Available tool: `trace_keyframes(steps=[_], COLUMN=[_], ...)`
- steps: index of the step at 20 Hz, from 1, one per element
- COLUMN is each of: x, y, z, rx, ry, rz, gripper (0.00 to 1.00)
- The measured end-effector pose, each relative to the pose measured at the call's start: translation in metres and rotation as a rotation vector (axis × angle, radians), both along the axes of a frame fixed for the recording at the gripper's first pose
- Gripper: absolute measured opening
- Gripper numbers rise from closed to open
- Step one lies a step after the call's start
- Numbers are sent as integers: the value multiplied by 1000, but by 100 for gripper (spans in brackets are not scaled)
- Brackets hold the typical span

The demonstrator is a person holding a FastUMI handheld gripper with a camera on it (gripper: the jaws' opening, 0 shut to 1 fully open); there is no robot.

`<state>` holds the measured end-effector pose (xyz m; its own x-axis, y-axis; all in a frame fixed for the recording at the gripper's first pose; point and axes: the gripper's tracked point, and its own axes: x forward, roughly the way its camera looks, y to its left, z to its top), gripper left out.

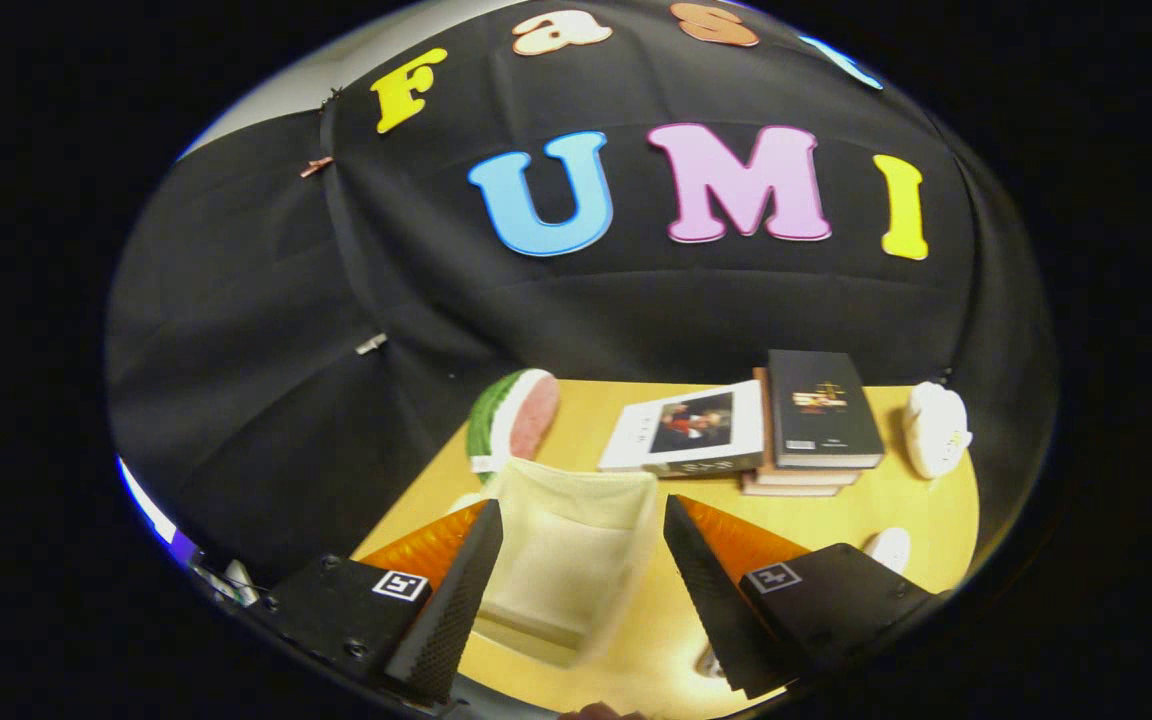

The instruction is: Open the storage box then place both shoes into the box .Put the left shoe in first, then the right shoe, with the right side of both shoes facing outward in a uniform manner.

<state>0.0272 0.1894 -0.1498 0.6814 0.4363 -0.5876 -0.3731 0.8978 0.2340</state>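
The claw [581, 560] stands wide open with nothing held, and the open cream storage box [571, 545] sits on the yellow bench [926, 510] directly between its fingers, with a watermelon slice [514, 412] and stacked books [806, 430] beyond.

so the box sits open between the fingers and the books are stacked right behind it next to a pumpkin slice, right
Not quite: in the gripper view it is a watermelon slice, not pumpkin. The open box does sit between the fingers of the open gripper, with the books stacked behind.
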Motion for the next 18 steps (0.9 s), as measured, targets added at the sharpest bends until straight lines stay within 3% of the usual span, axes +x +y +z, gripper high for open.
trace_keyframes(steps=[5, 9, 18], x=[-5, -25, -50], y=[-92, -141, -183], z=[-77, -151, -272], rx=[-123, -237, -274], ry=[85, 213, 468], rz=[-106, -136, -158], gripper=[99, 99, 99])
